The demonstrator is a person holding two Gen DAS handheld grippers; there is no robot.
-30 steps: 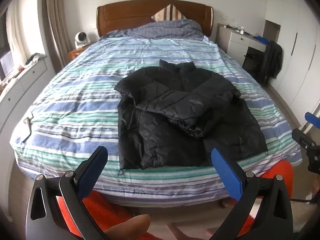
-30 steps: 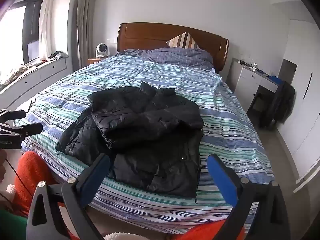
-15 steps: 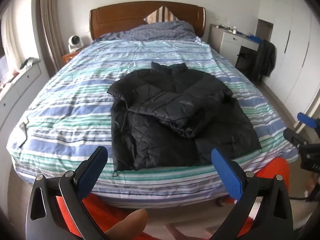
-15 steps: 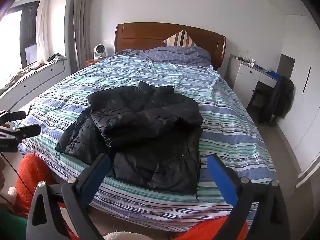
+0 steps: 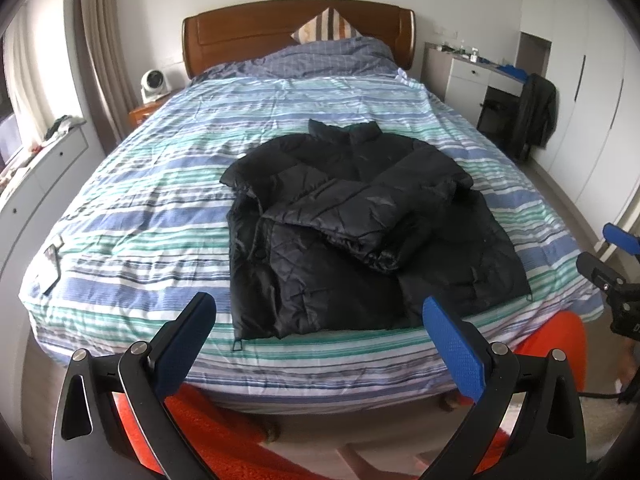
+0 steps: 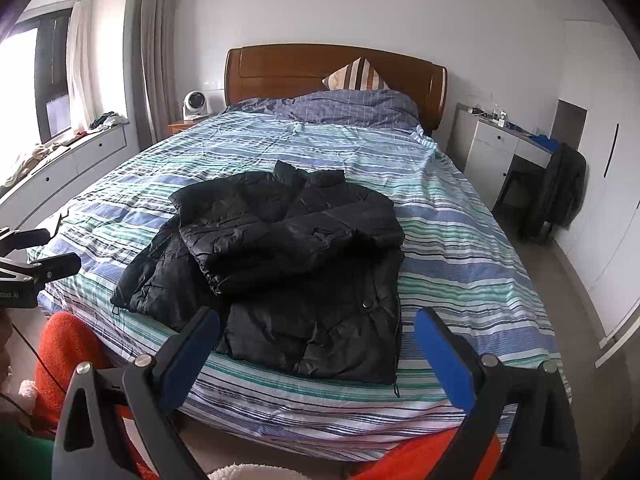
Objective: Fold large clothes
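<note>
A black puffer jacket (image 6: 288, 264) lies on the striped bedspread (image 6: 460, 248) near the foot of the bed, collar toward the wooden headboard (image 6: 332, 70) — both sleeves folded across its front. The right gripper (image 6: 316, 340) hangs before the bed's foot, its blue-padded fingers (image 6: 444, 356) spread wide, holding nothing. The left gripper (image 6: 40, 256) shows at the left edge — well apart from the jacket.

- left gripper (image 5: 318, 330): black frame arms, blue textured pads (image 5: 452, 346), silver screws at the joints
- right gripper (image 6: 316, 340): same build (fuzzy orange clothing (image 6: 64, 344) underneath)
</note>
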